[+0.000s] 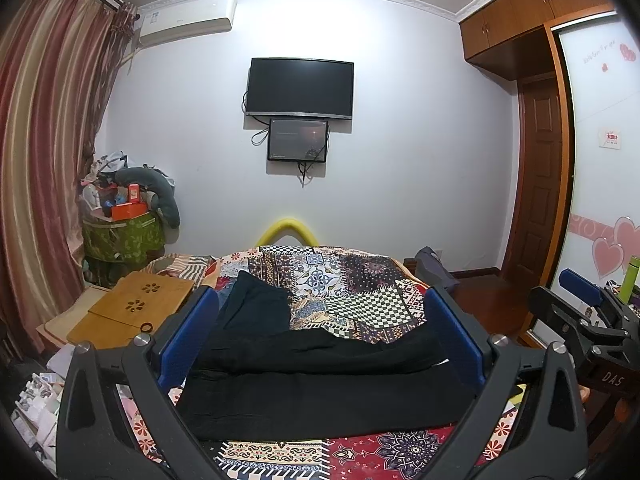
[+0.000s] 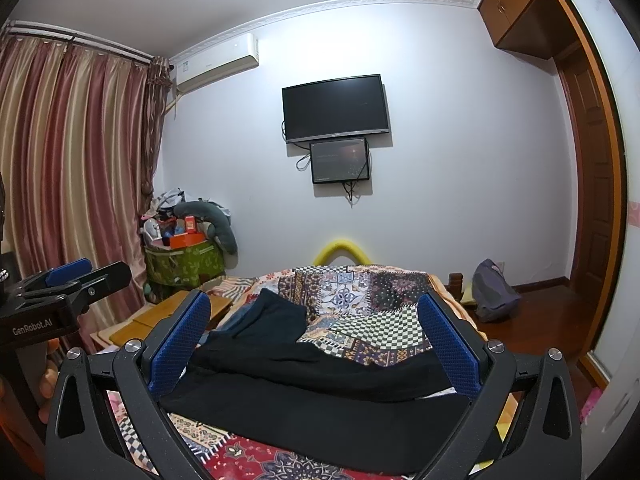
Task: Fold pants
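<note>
Black pants (image 1: 320, 392) lie flat across the patterned bedspread (image 1: 352, 292), folded over with one layer on top; a dark leg runs away toward the bed's far end (image 1: 256, 304). My left gripper (image 1: 320, 320) hovers above them, open, its blue pads (image 1: 188, 336) wide apart with nothing between. In the right wrist view the same pants (image 2: 320, 412) spread below my right gripper (image 2: 316, 328), also open and empty. The right gripper shows at the right edge of the left wrist view (image 1: 584, 320), and the left gripper at the left edge of the right wrist view (image 2: 68, 280).
A wooden lap desk (image 1: 132, 308) sits left of the bed. A cluttered green bin (image 1: 124, 236) stands by the curtain (image 1: 44, 140). A TV (image 1: 300, 88) hangs on the far wall. A bag (image 2: 492, 292) rests on the floor at right, near a wardrobe (image 1: 600, 160).
</note>
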{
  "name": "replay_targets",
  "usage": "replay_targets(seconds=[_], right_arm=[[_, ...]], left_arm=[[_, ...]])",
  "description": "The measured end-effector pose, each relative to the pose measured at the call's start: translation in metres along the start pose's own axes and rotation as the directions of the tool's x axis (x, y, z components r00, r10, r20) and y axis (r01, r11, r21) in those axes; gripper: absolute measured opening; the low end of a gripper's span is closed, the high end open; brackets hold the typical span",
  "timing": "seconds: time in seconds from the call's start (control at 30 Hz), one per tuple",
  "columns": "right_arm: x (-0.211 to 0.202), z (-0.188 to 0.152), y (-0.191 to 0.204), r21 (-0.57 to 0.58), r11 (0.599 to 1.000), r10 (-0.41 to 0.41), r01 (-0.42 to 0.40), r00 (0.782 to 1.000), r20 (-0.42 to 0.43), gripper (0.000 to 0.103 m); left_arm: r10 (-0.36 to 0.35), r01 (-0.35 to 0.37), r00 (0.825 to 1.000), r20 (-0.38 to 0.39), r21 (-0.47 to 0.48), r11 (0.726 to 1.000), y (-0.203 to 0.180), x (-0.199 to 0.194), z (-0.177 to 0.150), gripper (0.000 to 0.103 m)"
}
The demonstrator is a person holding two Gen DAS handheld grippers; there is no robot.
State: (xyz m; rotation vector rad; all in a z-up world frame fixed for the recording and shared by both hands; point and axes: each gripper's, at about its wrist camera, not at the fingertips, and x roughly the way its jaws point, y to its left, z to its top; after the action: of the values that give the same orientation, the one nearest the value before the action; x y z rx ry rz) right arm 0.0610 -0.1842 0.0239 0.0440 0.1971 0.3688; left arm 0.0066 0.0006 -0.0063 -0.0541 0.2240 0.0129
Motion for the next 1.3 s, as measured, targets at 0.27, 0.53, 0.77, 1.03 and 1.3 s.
replay_targets(seconds=[0.27, 0.53, 0.77, 1.03, 1.3], right_arm=[[0.0, -0.001, 0.0, 0.002, 1.0, -0.003, 0.003, 1.0, -0.001, 0.103], [0.0, -0.001, -0.001, 0.0, 1.0, -0.006, 0.006, 1.0, 0.0, 0.103], [0.007, -0.002, 0.001, -0.003, 1.0, 0.006, -0.006, 1.0, -0.023, 0.103], [0.073, -0.023, -0.007, 0.014, 0.998, 0.061, -0.06, 0.983, -0.172, 0.103], [0.156, -0.055, -0.024, 0.014, 0.998, 0.066, -0.065, 0.941, -0.331, 0.103]], left_arm=[[-0.004, 0.004, 1.0, -0.004, -0.005, 1.0, 0.0, 0.0, 0.0, 0.103], [-0.004, 0.004, 1.0, -0.006, -0.005, 1.0, 0.001, 0.0, 0.001, 0.103], [-0.016, 0.016, 1.0, -0.019, -0.004, 1.0, 0.004, 0.008, -0.001, 0.103], [0.023, -0.027, 0.987, -0.162, -0.023, 0.999, 0.035, 0.083, -0.007, 0.103], [0.136, -0.141, 0.936, -0.324, 0.009, 0.99, 0.09, 0.191, -0.027, 0.103]])
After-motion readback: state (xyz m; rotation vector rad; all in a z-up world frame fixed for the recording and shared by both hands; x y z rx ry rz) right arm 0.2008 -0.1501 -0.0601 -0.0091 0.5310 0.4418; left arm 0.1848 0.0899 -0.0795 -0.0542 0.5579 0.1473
